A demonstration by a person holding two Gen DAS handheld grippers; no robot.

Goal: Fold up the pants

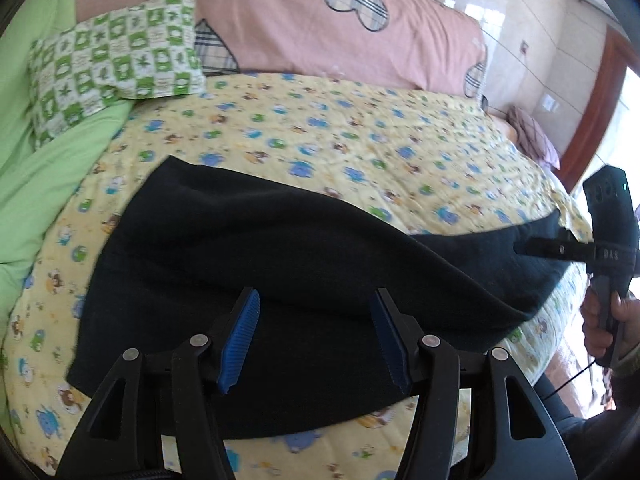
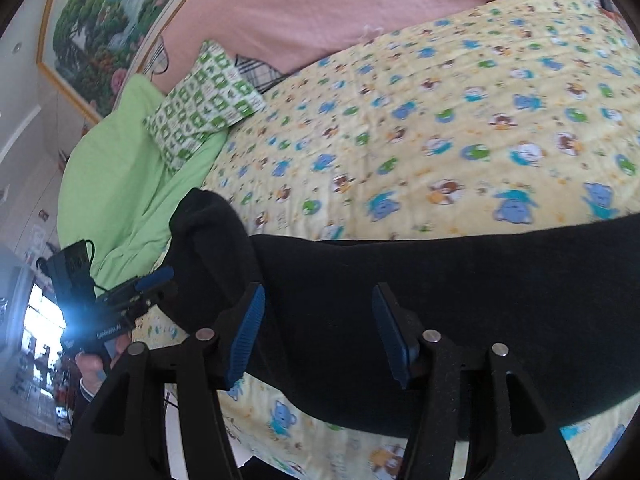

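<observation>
The black pants (image 1: 248,264) lie folded in a long dark band across the near part of a bed covered by a yellow quilt (image 1: 360,136) printed with cartoon bears. In the left wrist view they stretch from about 8 o'clock to 3 o'clock, with the left gripper (image 1: 316,336) hovering over their near edge, its blue pads (image 1: 240,336) spread apart and nothing pinched between them. At 3 o'clock in that view the right gripper (image 1: 532,249) reaches in over the pants' far end, gripped by a hand (image 1: 604,328); from its own camera its blue-padded fingers stand apart above the dark cloth, pinching nothing. In the right wrist view a bunched end of the pants rises at 9 o'clock. A green-and-white checked pillow (image 1: 116,60) rests at 11 o'clock on a lime-green blanket (image 1: 44,172), and a pink duvet (image 1: 320,20) with plaid heart shapes lies at 12 o'clock.
</observation>
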